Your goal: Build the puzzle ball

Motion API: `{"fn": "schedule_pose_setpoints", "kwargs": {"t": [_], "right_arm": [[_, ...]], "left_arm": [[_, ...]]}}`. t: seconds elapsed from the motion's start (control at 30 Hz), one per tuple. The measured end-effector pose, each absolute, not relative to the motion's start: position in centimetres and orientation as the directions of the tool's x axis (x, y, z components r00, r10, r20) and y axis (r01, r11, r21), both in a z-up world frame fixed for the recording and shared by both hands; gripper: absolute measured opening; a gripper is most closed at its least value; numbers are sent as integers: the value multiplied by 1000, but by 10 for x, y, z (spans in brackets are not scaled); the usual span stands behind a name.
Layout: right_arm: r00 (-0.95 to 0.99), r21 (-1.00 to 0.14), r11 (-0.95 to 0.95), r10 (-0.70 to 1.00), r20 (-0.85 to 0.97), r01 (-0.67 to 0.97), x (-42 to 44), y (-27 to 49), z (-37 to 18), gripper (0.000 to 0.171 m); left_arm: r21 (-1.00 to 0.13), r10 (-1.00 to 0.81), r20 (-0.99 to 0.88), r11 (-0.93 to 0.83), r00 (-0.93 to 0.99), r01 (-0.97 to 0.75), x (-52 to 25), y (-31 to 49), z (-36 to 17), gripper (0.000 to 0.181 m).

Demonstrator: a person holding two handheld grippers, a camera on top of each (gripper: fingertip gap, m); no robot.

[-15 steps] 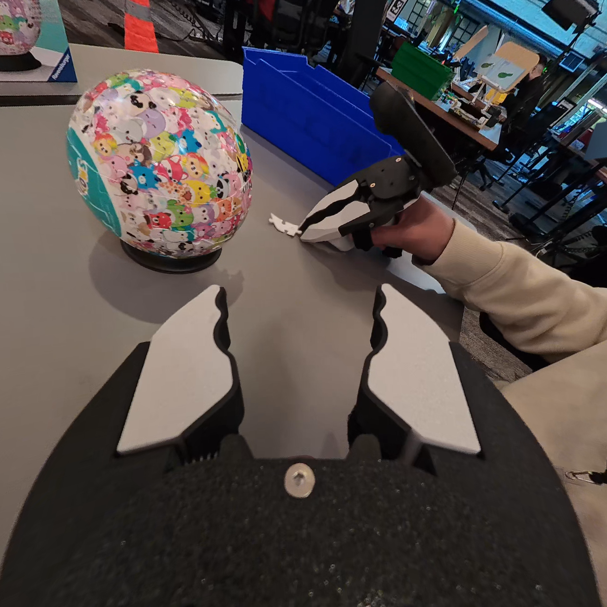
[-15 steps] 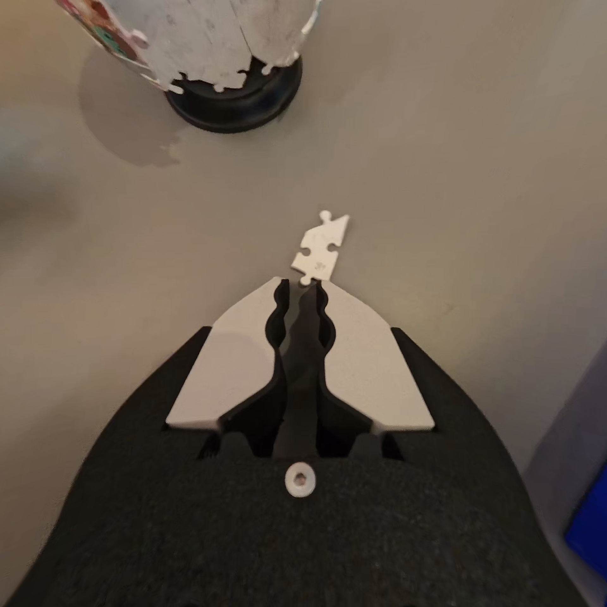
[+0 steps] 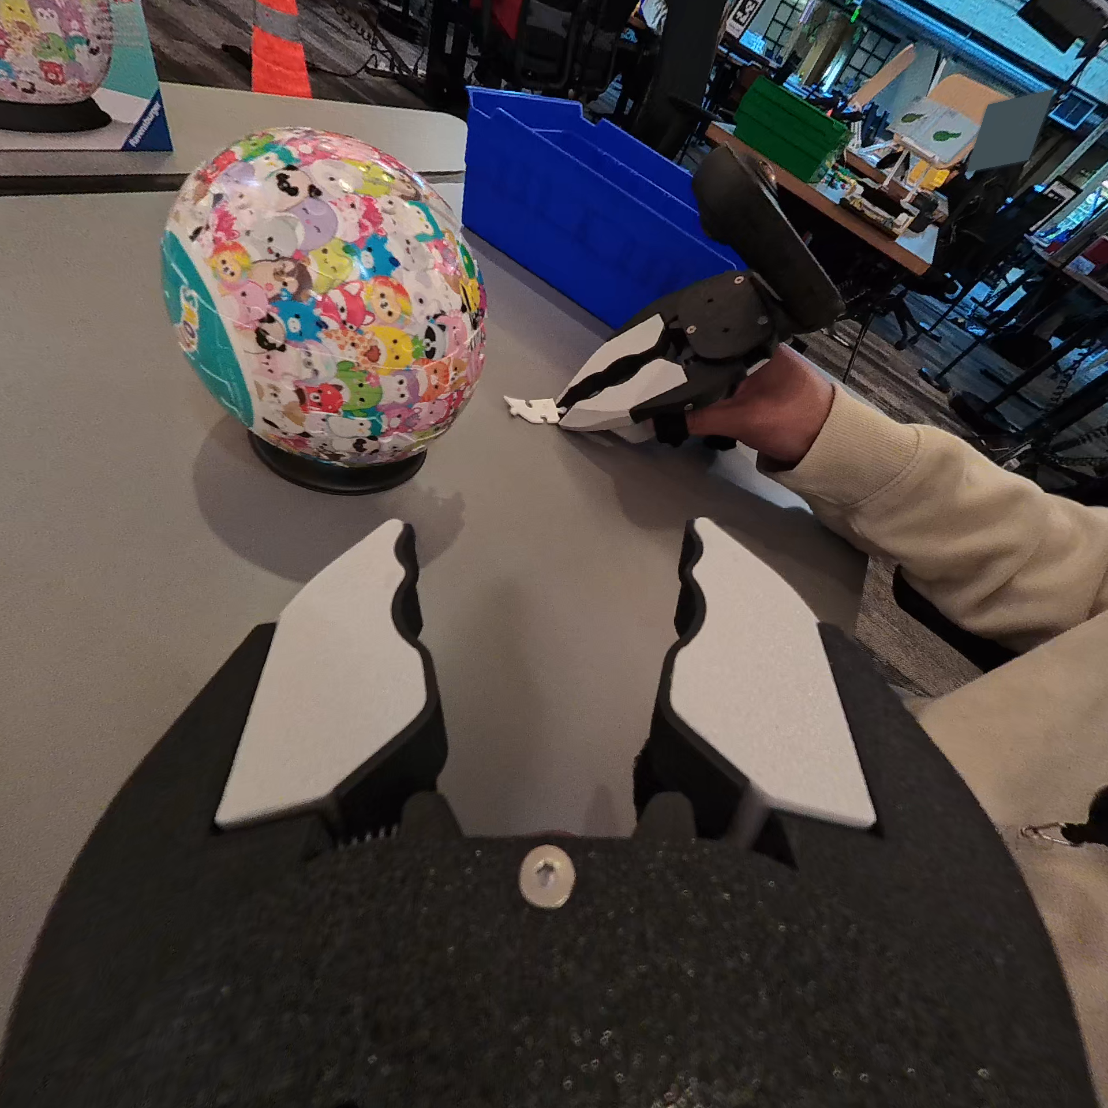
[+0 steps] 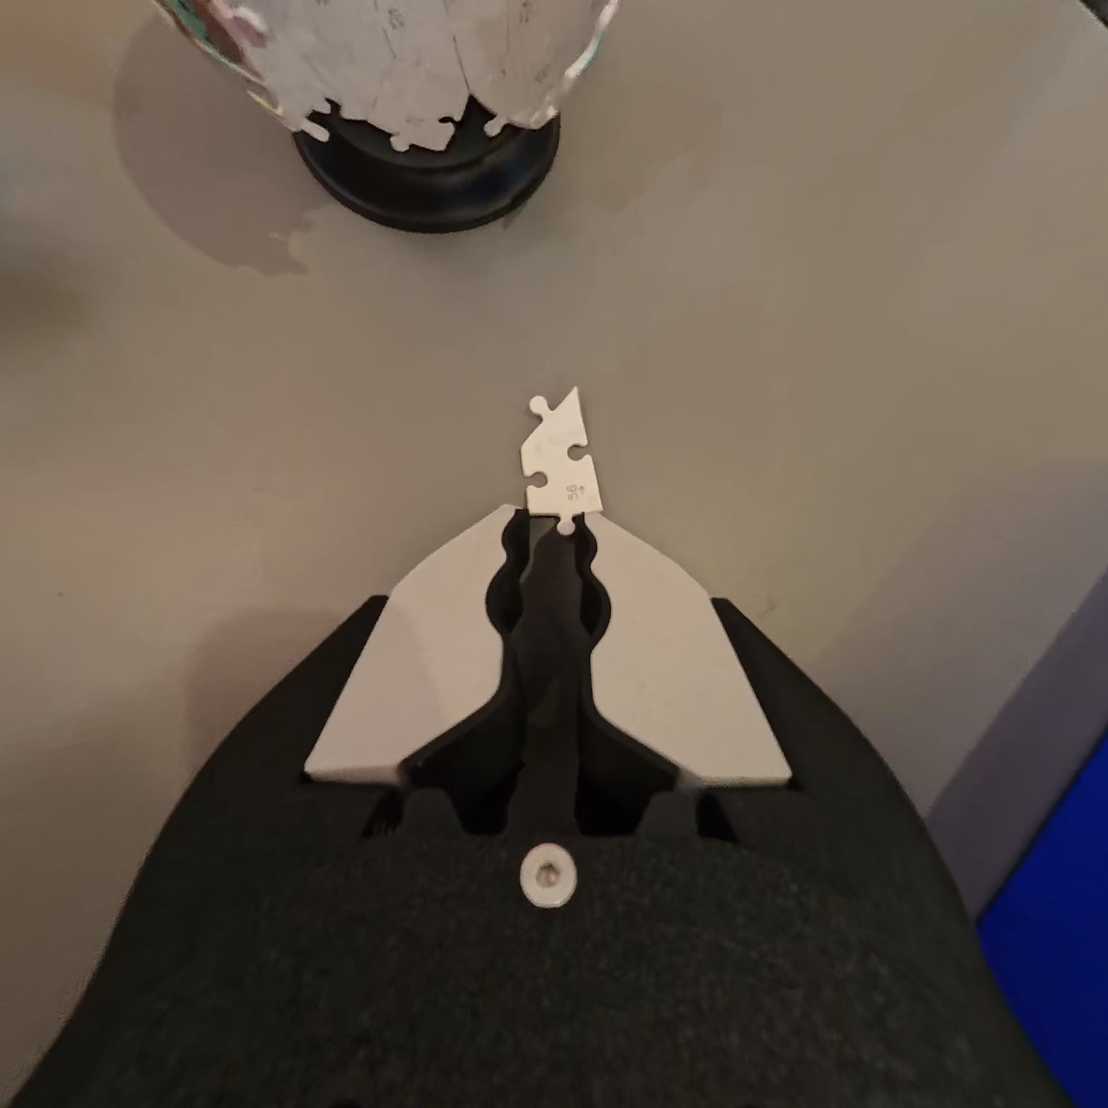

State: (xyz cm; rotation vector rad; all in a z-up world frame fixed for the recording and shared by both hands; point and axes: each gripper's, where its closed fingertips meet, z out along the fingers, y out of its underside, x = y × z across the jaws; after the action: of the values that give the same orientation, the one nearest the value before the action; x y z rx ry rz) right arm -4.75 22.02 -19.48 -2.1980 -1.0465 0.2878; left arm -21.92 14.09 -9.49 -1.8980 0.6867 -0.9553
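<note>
Item: one loose white puzzle piece, flat on the grey table, near the puzzle ball on its black stand, on the side facing the blue bin. Right gripper lay low on the table, fingers nearly together, with only the piece's nearest tab at their tips, firm clamping not discernible; left gripper stood wide apart and empty, nearer the camera than the ball. Risk noted: so slight a purchase could let the thin piece slip, pivot or skid toward the ball when lifted.

Left tongs spread, right tongs nearly closed
</note>
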Motion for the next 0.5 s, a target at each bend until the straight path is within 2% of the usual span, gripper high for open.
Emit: {"fn": "schedule_pose_setpoints", "kwargs": {"t": [0.13, 0.2, 0.27, 0.37, 0.5], "right_arm": [[564, -676, -306, 802, 196, 671, -49, 224, -183, 14], [464, -676, -174, 842, 275, 716, -63, 224, -169, 14], [345, -577, -36, 831, 436, 816, -72, 231, -163, 14], [183, -431, 93, 812, 555, 897, -87, 244, -162, 14], [160, -428, 104, 827, 539, 898, -110, 248, -167, 14]], "left_arm": [[-888, -753, 340, -454, 564, -71, -224, 142, -90, 82], [-891, -746, 343, -451, 571, -55, -227, 142, -87, 81], [-893, -735, 336, -447, 589, -48, -231, 143, -84, 80], [-890, -713, 321, -452, 624, -58, -240, 143, -84, 80], [-880, -680, 291, -467, 673, -91, -252, 146, -84, 80]]}}
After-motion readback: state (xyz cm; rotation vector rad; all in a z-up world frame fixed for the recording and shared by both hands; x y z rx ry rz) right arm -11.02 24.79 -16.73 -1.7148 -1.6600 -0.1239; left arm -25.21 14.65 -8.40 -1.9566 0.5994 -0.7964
